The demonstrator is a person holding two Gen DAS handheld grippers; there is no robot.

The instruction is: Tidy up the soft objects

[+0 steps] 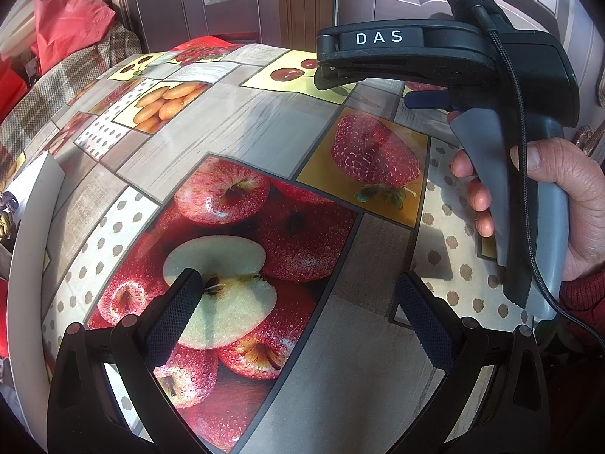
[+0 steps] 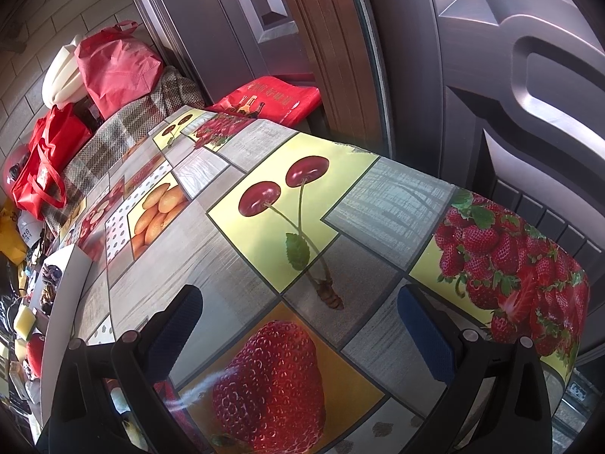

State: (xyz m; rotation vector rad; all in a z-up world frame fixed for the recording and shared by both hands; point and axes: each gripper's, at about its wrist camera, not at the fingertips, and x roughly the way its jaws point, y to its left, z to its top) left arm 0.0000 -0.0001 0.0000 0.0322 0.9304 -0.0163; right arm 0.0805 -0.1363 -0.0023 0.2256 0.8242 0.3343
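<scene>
We hold both grippers above the table (image 1: 242,121), covered in a fruit-print cloth. The left gripper (image 1: 298,302) has its jaws spread wide with nothing between them; the right gripper (image 2: 298,310) likewise, probably ready for a first pick. In the left view, a hand (image 1: 567,204) grips the right tool's handle. No soft object lies on the cloth. Likely candidates, the red bags (image 2: 117,68) and checked fabric (image 2: 124,132), sit past the far edge. Small items at the left margin (image 2: 26,325) are too distorted to identify.
</scene>
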